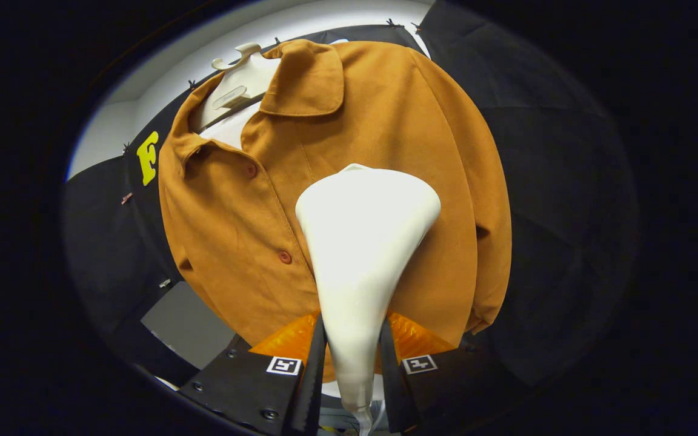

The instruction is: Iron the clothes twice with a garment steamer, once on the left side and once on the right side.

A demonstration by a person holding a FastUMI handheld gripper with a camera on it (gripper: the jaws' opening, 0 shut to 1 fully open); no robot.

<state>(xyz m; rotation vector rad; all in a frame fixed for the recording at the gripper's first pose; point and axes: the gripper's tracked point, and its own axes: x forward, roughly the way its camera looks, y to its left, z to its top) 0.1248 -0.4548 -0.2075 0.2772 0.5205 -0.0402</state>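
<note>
Gripper (352, 357) is clamped on the steamer (364, 242): both fingers press its narrow white handle, one on each side, w/ the handle running up between them. From my remote seat I see the steamer widen from that neck into a broad, rounded white head, pointed away from the camera and lying over the front of the jacket (349, 163).

Jacket is brown-orange, hung on a pale hanger (237, 82) against the booth's black cloth wall (567, 200). It hangs tilted in this view, collar (306, 82) up top, hem down near the fingers. Collar is folded open, w/ a white lining showing inside the neck. Button placket runs diagonally down the front; two buttons (285, 257) are visible, just beside the steamer head on its left. Steamer head covers the mid-chest area right of the placket; I can't tell whether it touches the fabric. One sleeve (491, 242) hangs along the jacket's right edge, cuff near the hem. Grey panel (185, 324) sits below the jacket's lower left corner.
</note>
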